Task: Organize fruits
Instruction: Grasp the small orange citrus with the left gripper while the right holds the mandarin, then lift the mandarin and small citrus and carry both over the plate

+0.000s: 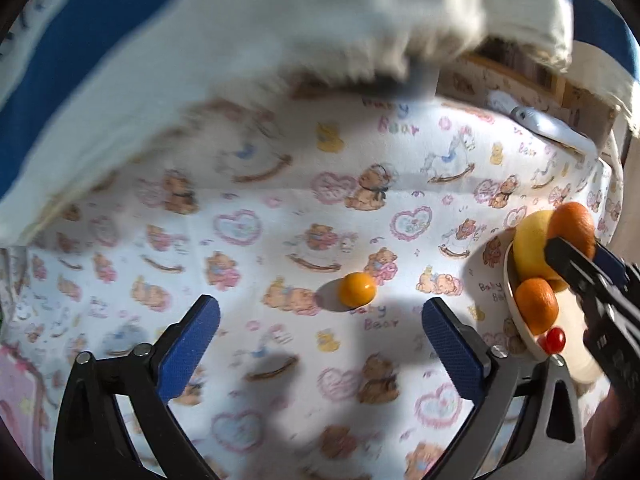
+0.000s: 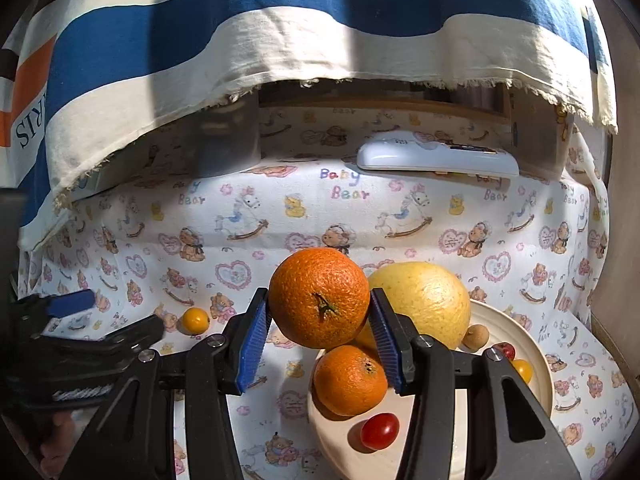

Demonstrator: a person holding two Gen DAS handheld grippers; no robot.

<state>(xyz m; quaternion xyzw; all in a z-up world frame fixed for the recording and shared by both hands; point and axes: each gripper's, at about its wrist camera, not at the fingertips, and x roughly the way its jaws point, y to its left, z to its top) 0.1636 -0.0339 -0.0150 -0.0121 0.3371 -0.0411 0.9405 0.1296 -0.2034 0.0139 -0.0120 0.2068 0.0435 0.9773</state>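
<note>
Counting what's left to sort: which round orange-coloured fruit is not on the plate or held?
The small orange fruit lying alone on the bear-print cloth, apart from the plate.

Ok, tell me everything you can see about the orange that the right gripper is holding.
The held orange is round, deep orange, with dimpled peel and a dark star-shaped stem scar facing the camera. The right gripper clamps it between blue ribbed pads, one on each side. It sits above the plate's near-left edge, over another orange, beside a large yellow citrus.
</note>
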